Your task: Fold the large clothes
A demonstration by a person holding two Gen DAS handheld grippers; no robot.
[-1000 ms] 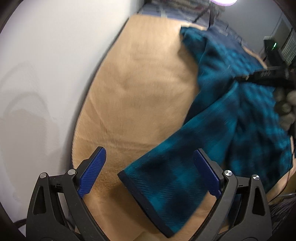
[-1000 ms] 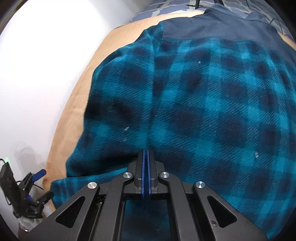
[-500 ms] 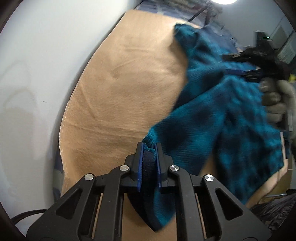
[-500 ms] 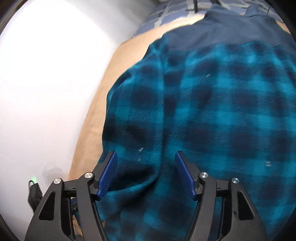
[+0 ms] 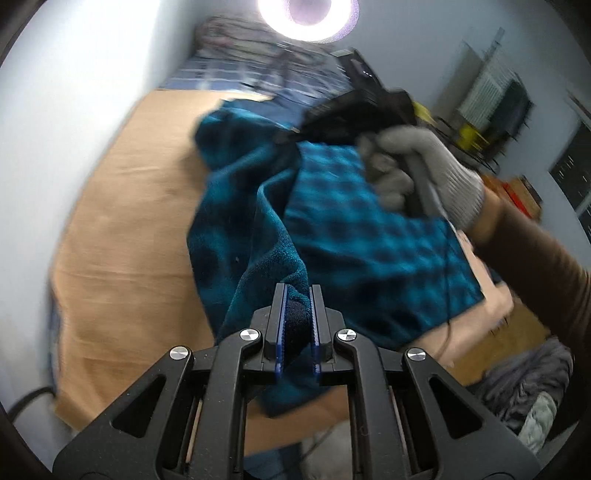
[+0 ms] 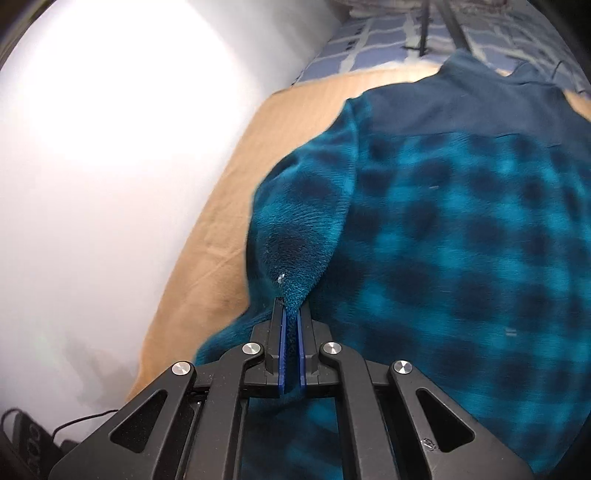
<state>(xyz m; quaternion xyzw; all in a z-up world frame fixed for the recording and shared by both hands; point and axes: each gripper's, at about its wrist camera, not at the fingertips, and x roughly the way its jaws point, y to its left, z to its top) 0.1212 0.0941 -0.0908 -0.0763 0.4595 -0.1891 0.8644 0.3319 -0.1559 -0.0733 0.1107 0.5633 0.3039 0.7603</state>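
Note:
A teal and dark blue checked fleece shirt (image 5: 369, 229) lies on a tan blanket (image 5: 129, 221) over a bed. My left gripper (image 5: 296, 291) is shut on the dark cuff end of its sleeve, which is lifted off the blanket and drawn towards the shirt's body. In the right wrist view my right gripper (image 6: 291, 314) is shut on a pinched ridge of the shirt (image 6: 461, 240) near its left side seam, pulling it up into a peak. The other gripper, held by a gloved hand (image 5: 417, 173), shows in the left wrist view above the shirt.
A white wall (image 5: 55, 129) runs along the bed's left side. A blue checked sheet (image 6: 376, 40) and a bright lamp (image 5: 304, 14) lie beyond the blanket. Crumpled grey clothes (image 5: 528, 387) sit low at the right. A black strap and cable (image 6: 33, 439) lie by the bed's near left corner.
My left gripper closed on the sleeve cuff, then rose and carried it towards the shirt's body. My right gripper opened, then closed on a fold of the shirt and lifted it.

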